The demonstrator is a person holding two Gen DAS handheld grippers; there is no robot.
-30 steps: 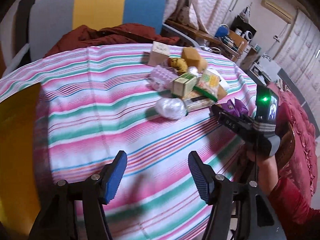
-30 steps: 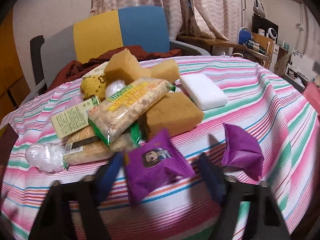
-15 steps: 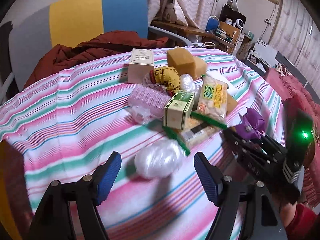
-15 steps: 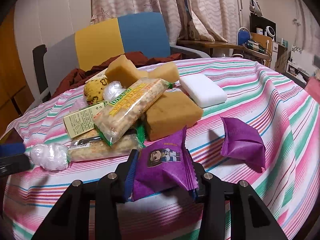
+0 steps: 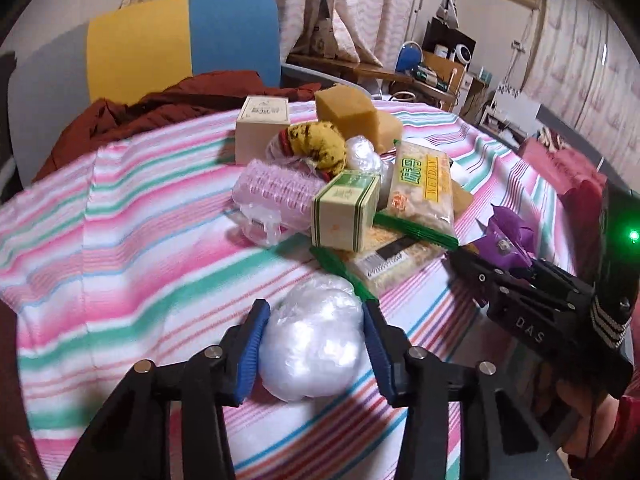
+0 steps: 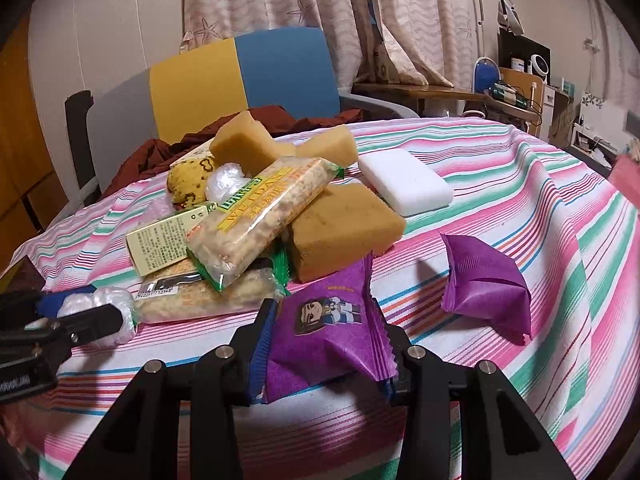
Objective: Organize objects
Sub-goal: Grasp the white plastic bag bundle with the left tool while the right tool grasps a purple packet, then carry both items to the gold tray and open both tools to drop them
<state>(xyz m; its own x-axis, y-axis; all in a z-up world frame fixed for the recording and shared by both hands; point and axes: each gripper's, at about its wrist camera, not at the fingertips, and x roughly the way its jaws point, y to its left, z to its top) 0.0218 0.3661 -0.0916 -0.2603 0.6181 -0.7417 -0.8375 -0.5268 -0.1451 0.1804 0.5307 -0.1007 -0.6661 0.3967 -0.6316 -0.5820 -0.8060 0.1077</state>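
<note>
On the striped tablecloth (image 5: 120, 216) lies a pile of snacks, sponges and boxes. My left gripper (image 5: 316, 312) is at the pile's near edge. Its jaws are closing, and both blue pads press a white crumpled plastic ball (image 5: 316, 344). In the right wrist view the same left gripper (image 6: 80, 312) and ball (image 6: 116, 308) show at the far left. My right gripper (image 6: 324, 312) is shut on a purple snack packet (image 6: 328, 332) with a cartoon figure on it. The right gripper (image 5: 492, 248) also shows at the right of the left wrist view.
A second purple packet (image 6: 486, 280) lies to the right. In the pile are a white sponge (image 6: 406, 188), brown sponges (image 6: 344, 228), rice cracker packs (image 6: 260, 216), a green box (image 5: 344, 212), pink rollers (image 5: 276, 196) and a beige box (image 5: 262, 128). A chair (image 5: 180, 40) with a red garment (image 5: 160, 108) stands behind the table.
My left gripper came forward and down to the white plastic ball and closed on it. The right gripper closed on the purple packet, then held still.
</note>
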